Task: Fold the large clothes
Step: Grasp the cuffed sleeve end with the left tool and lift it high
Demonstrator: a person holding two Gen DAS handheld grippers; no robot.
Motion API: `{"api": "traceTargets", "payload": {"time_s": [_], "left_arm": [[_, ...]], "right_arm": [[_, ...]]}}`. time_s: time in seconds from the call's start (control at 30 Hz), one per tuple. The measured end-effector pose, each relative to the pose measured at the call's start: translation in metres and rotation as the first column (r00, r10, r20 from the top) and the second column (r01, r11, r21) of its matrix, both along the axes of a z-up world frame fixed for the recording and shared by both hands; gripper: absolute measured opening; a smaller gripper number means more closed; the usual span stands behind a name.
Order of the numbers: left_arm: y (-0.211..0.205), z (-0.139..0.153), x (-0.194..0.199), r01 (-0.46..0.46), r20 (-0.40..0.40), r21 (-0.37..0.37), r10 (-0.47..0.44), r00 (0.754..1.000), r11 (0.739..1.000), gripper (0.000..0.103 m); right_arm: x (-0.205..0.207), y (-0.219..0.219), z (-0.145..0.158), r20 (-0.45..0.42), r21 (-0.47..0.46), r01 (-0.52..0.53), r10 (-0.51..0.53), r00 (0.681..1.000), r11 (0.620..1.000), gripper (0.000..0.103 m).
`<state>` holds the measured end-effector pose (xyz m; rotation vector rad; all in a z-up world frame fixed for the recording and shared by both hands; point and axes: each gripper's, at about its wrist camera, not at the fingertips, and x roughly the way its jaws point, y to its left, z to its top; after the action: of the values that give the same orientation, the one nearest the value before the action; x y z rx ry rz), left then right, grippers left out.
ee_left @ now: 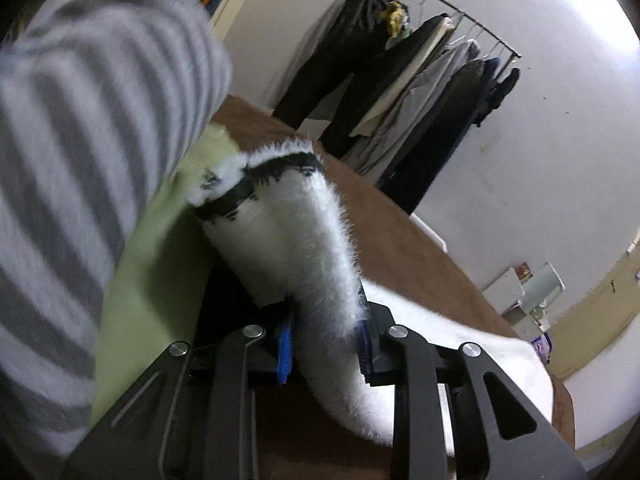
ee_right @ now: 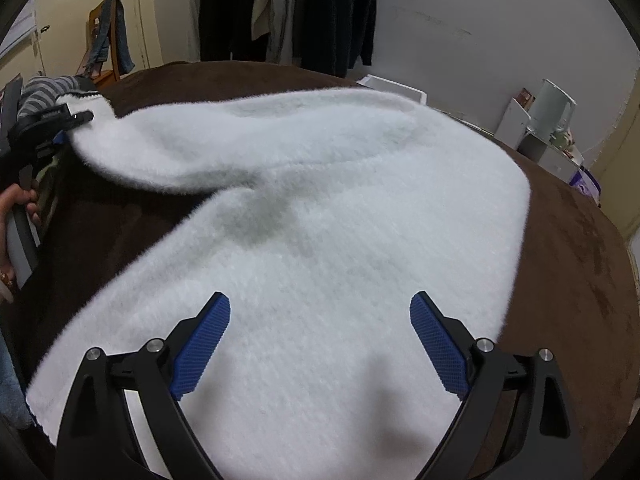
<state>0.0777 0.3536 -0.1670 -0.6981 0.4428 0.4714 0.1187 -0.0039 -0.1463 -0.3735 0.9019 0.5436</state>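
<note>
A fluffy white sweater lies spread on the brown surface. Its sleeve stretches out to the left. My left gripper is shut on that sleeve just below its black-trimmed cuff and holds it up off the surface. The left gripper also shows at the far left of the right wrist view. My right gripper is open and empty, hovering just over the sweater's body near its lower hem.
A rack of dark hanging clothes stands behind the surface against the wall. A green garment and a grey striped sleeve are at the left. White boxes and a kettle stand at the far right. A chair with jeans is back left.
</note>
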Motion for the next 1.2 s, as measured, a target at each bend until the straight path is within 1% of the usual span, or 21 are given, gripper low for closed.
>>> {"api": "traceTargets", "payload": {"time_s": [0.13, 0.27, 0.33, 0.4, 0.53, 0.6, 0.73, 0.8, 0.9, 0.97, 1.07, 1.1, 1.17, 1.2], "left_arm": [[0.0, 0.028, 0.008, 0.045, 0.035, 0.039, -0.046, 0.998, 0.998, 0.028], [-0.005, 0.052, 0.017, 0.09, 0.062, 0.089, -0.096, 0.994, 0.992, 0.028], [-0.006, 0.06, 0.019, 0.107, 0.075, 0.107, -0.115, 0.991, 0.989, 0.027], [-0.007, 0.068, 0.021, 0.119, 0.093, 0.116, -0.13, 0.987, 0.986, 0.027], [-0.009, 0.072, 0.022, 0.138, 0.122, 0.106, -0.151, 0.981, 0.985, 0.027], [-0.009, 0.072, 0.025, 0.152, 0.117, 0.113, -0.165, 0.979, 0.982, 0.027], [-0.012, 0.073, 0.028, 0.17, 0.118, 0.131, -0.186, 0.976, 0.977, 0.027], [-0.011, 0.072, 0.028, 0.171, 0.123, 0.126, -0.187, 0.975, 0.977, 0.027], [-0.014, 0.076, 0.029, 0.181, 0.136, 0.144, -0.2, 0.97, 0.973, 0.027], [-0.018, 0.082, 0.032, 0.211, 0.143, 0.167, -0.236, 0.961, 0.963, 0.027], [-0.031, 0.098, 0.038, 0.28, 0.154, 0.212, -0.315, 0.936, 0.936, 0.027], [-0.039, 0.107, 0.042, 0.317, 0.158, 0.241, -0.359, 0.92, 0.917, 0.027], [-0.053, 0.12, 0.046, 0.371, 0.164, 0.277, -0.424, 0.891, 0.886, 0.027], [-0.061, 0.127, 0.049, 0.402, 0.166, 0.294, -0.461, 0.872, 0.867, 0.027]], "right_arm": [[0.017, 0.014, 0.001, -0.011, 0.075, -0.006, 0.007, 1.0, 0.997, 0.091], [0.044, 0.034, 0.01, 0.023, 0.141, -0.015, 0.012, 1.0, 0.99, 0.089], [0.057, 0.044, 0.01, 0.038, 0.136, -0.016, 0.011, 0.999, 0.991, 0.085], [0.07, 0.053, 0.004, 0.035, 0.117, 0.001, -0.005, 0.999, 0.993, 0.085], [0.094, 0.065, -0.031, -0.064, 0.051, 0.018, -0.015, 0.998, 0.999, 0.085], [0.095, 0.066, -0.038, -0.066, 0.058, 0.025, -0.021, 0.998, 0.998, 0.086], [0.094, 0.066, -0.039, -0.055, 0.066, 0.028, -0.024, 0.998, 0.997, 0.086], [0.094, 0.066, -0.038, -0.06, 0.064, 0.023, -0.019, 0.998, 0.998, 0.086], [0.095, 0.063, -0.032, -0.081, 0.078, 0.037, -0.031, 0.996, 0.996, 0.087], [0.089, 0.054, -0.021, -0.081, 0.096, 0.049, -0.041, 0.996, 0.994, 0.087], [0.079, 0.035, -0.002, -0.045, 0.114, 0.054, -0.049, 0.998, 0.992, 0.087], [0.076, 0.027, 0.003, -0.04, 0.12, 0.061, -0.057, 0.998, 0.991, 0.088], [0.072, 0.008, 0.014, -0.031, 0.125, 0.084, -0.081, 0.996, 0.989, 0.089], [0.069, -0.004, 0.019, -0.027, 0.121, 0.097, -0.095, 0.995, 0.988, 0.089]]}}
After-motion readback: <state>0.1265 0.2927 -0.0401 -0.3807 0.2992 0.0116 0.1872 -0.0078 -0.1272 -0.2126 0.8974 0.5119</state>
